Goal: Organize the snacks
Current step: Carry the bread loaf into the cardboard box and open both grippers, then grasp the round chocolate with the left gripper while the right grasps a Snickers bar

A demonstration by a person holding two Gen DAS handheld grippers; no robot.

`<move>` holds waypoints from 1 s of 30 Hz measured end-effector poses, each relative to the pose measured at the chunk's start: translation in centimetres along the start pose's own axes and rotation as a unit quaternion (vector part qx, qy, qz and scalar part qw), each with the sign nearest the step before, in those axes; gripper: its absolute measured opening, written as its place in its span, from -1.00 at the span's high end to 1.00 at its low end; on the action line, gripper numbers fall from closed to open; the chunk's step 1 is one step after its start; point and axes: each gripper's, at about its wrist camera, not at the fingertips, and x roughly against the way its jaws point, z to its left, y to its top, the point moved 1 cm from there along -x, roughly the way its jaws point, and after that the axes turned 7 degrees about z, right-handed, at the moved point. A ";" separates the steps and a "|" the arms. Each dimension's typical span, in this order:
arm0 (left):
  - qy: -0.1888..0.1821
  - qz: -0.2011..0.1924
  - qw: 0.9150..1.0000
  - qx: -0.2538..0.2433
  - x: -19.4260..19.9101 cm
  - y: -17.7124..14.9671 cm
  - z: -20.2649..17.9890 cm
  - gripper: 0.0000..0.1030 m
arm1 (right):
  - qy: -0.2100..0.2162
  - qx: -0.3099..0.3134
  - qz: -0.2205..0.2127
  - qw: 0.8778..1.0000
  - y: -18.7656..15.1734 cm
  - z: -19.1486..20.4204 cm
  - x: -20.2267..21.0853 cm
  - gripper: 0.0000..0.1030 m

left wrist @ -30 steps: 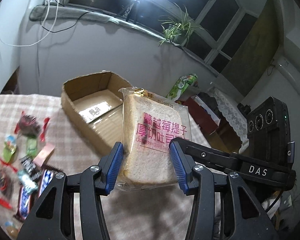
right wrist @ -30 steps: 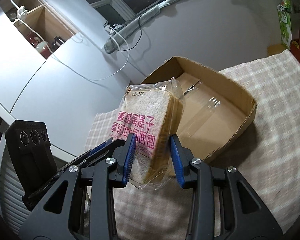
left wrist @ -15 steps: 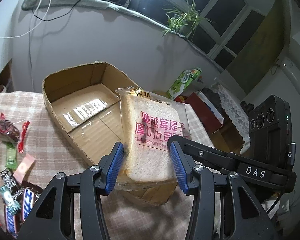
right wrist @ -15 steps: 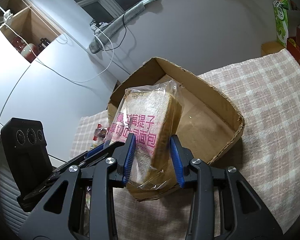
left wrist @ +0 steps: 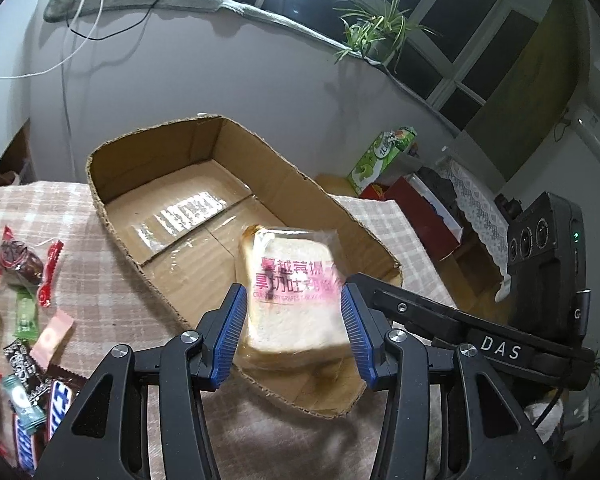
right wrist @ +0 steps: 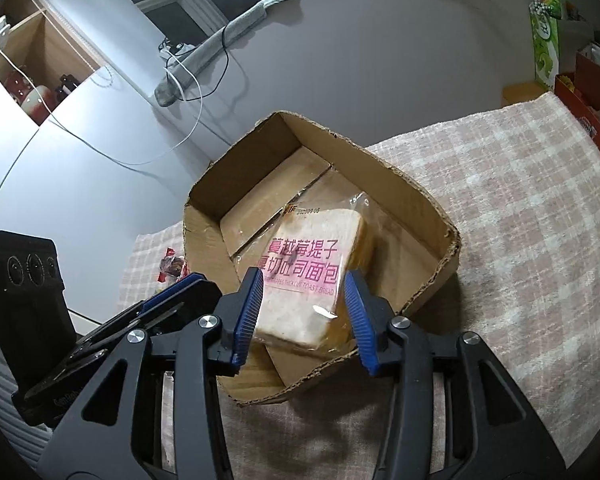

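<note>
The bread packet [right wrist: 312, 276] lies in the cardboard box [left wrist: 112, 208], loose snacks [left wrist: 24, 280] left of it.

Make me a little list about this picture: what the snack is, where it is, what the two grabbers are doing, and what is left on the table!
snack: bagged toast bread with pink writing
where: tilted inside the cardboard box, at its near end
right gripper: jaws opening, bread between them
left gripper: open, gripping nothing
left outside: wrapped sweets and chocolate bars
table cover: checked cloth
</note>
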 end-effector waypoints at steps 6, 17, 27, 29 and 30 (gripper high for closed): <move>0.002 -0.008 1.000 -0.007 1.0 -0.4 -0.2 0.10 | -0.004 0.013 -0.010 1.000 -0.4 1.1 1.2 0.13; 0.015 -0.033 0.999 -0.008 5.0 -2.8 -0.2 0.10 | -0.012 0.057 -0.025 0.998 -3.0 4.5 3.2 0.07; 0.070 -0.061 0.996 0.007 10.2 -7.3 2.8 0.04 | -0.029 0.143 -0.027 0.989 -7.4 9.1 3.6 -0.47; 0.084 -0.066 0.994 0.013 11.1 -8.2 3.7 0.04 | -0.028 0.150 -0.021 0.988 -8.3 9.7 3.4 -0.47; 0.092 -0.068 0.993 0.016 11.7 -8.7 4.2 0.03 | -0.029 0.156 -0.019 0.987 -8.9 10.1 3.1 -0.48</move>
